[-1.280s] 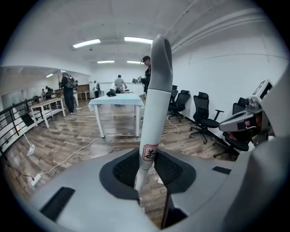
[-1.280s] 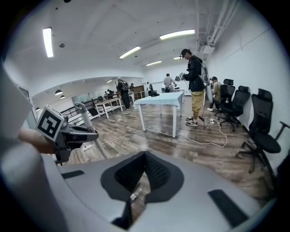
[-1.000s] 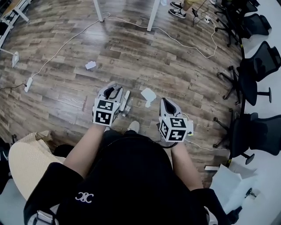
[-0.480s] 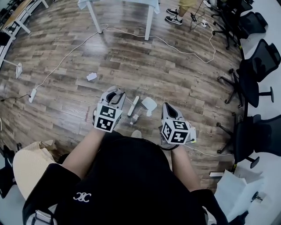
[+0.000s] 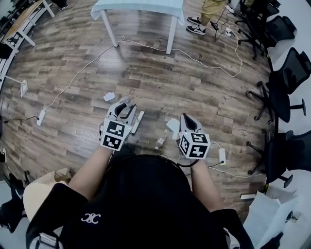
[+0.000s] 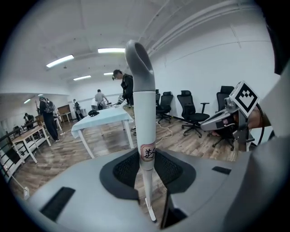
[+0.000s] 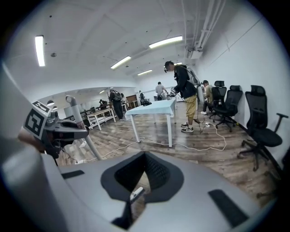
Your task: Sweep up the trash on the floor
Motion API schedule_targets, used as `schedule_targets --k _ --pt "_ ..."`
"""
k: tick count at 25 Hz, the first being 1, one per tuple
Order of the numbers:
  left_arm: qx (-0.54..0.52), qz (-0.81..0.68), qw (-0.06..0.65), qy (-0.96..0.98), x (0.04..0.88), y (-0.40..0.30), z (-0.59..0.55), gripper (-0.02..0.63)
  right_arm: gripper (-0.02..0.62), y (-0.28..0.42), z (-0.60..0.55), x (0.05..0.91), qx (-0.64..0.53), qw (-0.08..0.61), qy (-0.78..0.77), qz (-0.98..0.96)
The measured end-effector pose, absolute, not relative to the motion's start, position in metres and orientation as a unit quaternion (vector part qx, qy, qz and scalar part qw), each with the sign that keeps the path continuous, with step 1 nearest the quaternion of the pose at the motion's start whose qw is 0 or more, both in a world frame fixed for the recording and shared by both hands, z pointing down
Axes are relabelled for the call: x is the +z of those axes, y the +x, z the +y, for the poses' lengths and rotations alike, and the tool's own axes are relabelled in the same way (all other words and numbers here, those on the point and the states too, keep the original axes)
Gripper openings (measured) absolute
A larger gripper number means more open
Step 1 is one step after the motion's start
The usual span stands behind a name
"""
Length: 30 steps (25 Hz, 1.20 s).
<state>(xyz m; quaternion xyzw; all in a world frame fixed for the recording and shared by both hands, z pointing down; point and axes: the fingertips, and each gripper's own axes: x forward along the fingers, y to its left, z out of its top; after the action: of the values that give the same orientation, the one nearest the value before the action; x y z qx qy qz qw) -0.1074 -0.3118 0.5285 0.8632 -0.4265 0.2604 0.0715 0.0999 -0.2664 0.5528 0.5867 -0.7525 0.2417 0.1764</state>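
Observation:
My left gripper (image 5: 123,105) is shut on the grey-white broom handle (image 5: 138,122), which rises between the jaws in the left gripper view (image 6: 146,113). My right gripper (image 5: 186,119) is shut on a thin white handle (image 7: 136,194); a white dustpan-like piece (image 5: 172,125) sits just left of its tips. A crumpled white paper scrap (image 5: 109,96) lies on the wood floor just beyond the left gripper. Another small pale bit (image 5: 160,142) shows between the grippers; I cannot tell what it is.
A light-blue table (image 5: 141,7) stands ahead, with a person's shoes (image 5: 197,29) beside it. White cables (image 5: 204,59) and power strips (image 5: 41,116) (image 5: 222,155) lie on the floor. Black office chairs (image 5: 286,92) line the right side. A beige bag (image 5: 36,194) is at lower left.
The view has moved forward toward the table, both grippers carrying their tools along. The paper scrap now lies closer to the left gripper. Both grips look unchanged.

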Motion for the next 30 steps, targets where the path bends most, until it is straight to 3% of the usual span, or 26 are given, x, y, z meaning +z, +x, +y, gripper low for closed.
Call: schedule_targets --k 9,16,25,30 --pt "0.257 -0.422 0.062 0.867 0.52 -0.259 -0.414 0.101 0.014 -0.017 -0.321 0.549 0.25 0.186 0.617 -0.723" --pt "0.305 -0.442 0.039 0.842 0.548 -0.368 -0.474 0.103 0.014 -0.052 -0.325 0.566 0.276 0.193 0.651 -0.68" --pt "0.367 -0.443 -0.027 0.817 0.583 -0.43 -0.544 0.103 0.014 -0.061 -0.315 0.566 0.293 0.2 0.688 -0.633" --pt "0.401 -0.426 0.001 0.811 0.629 -0.434 -0.563 0.103 0.014 -0.054 -0.308 0.558 0.291 0.21 0.706 -0.61"
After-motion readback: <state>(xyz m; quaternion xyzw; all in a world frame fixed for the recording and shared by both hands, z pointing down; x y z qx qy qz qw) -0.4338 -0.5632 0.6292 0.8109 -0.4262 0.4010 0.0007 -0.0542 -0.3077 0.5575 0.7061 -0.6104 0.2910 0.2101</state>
